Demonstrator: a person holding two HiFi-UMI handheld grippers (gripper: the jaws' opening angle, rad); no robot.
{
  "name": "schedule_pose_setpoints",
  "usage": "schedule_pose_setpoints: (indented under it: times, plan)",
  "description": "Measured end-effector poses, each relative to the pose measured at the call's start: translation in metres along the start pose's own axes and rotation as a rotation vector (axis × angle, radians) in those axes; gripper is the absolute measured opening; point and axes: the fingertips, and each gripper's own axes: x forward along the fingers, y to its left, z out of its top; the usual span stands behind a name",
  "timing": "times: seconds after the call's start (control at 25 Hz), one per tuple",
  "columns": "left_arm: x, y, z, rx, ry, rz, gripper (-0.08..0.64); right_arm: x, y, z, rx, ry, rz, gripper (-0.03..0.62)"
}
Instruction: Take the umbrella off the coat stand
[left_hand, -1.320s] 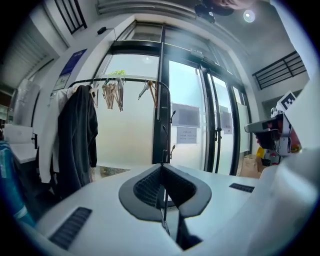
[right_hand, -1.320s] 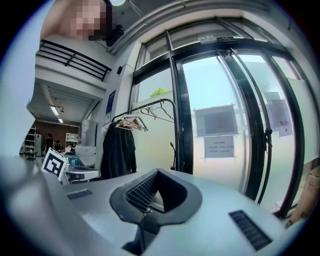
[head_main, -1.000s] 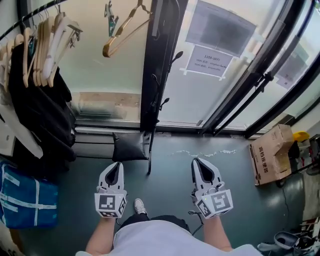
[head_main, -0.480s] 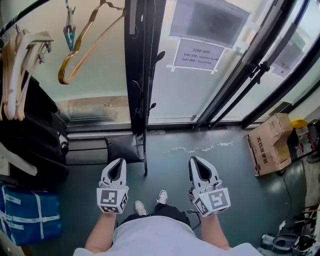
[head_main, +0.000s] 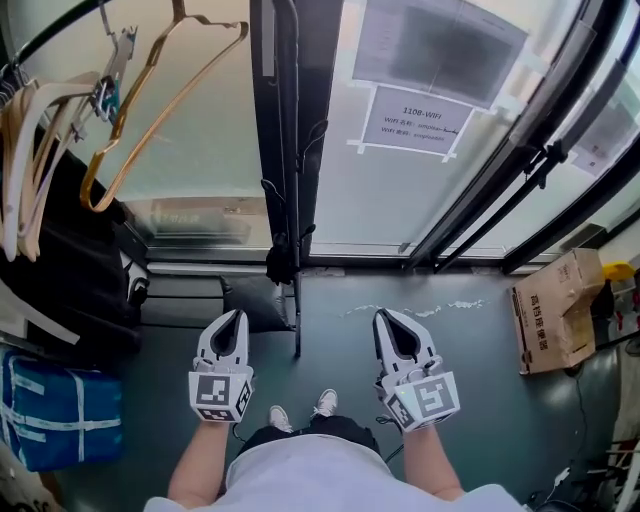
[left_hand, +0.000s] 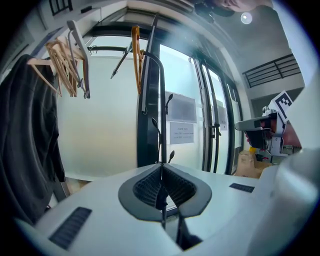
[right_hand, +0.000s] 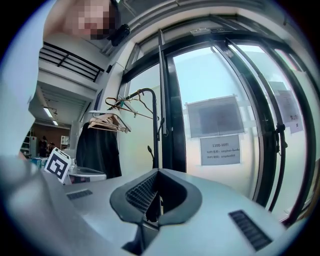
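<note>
The coat stand (head_main: 297, 320) is glossy black metal, the hangers (head_main: 40, 110) smooth wood, the box (head_main: 550, 325) matt cardboard

Person seen from above wearing a pale grey top (head_main: 310, 485), dark legwear (head_main: 310, 440) and white shoes (head_main: 325, 402). The left gripper (head_main: 239, 315) and right gripper (head_main: 381, 315) are white tapered shells with black ribbed pads (left_hand: 145, 187), each bearing a cube (head_main: 220, 398) of black-and-white square markers.
</note>
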Motion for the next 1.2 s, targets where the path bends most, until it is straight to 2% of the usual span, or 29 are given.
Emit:
schedule_pose_setpoints:
  times: [0.2,0.4,0.56,0.76,1.0,1.2]
  plan:
    - [0.019,0.004,-0.006,-0.012,0.002,0.019,0.031,0.017,0.005,-0.011,-0.023,0.010,0.057,0.017]
    - [0.036,0.001,-0.014,-0.014,-0.031,-0.011,0.031,0.029,0.014,-0.022,-0.051,-0.017,0.093,0.017]
    - [0.055,0.006,-0.032,0.024,-0.068,-0.025,0.031,0.041,0.023,-0.044,-0.083,-0.043,0.122,0.017]
    - [0.066,0.014,-0.060,0.024,-0.094,-0.005,0.031,0.047,0.031,-0.074,-0.096,-0.050,0.137,0.017]
    - [0.083,0.024,-0.093,0.022,-0.066,-0.008,0.036,0.066,0.039,-0.095,-0.117,-0.062,0.166,0.017]
    - [0.105,0.027,-0.120,0.036,-0.025,-0.027,0.109,0.081,0.044,-0.104,-0.135,-0.084,0.201,0.017]
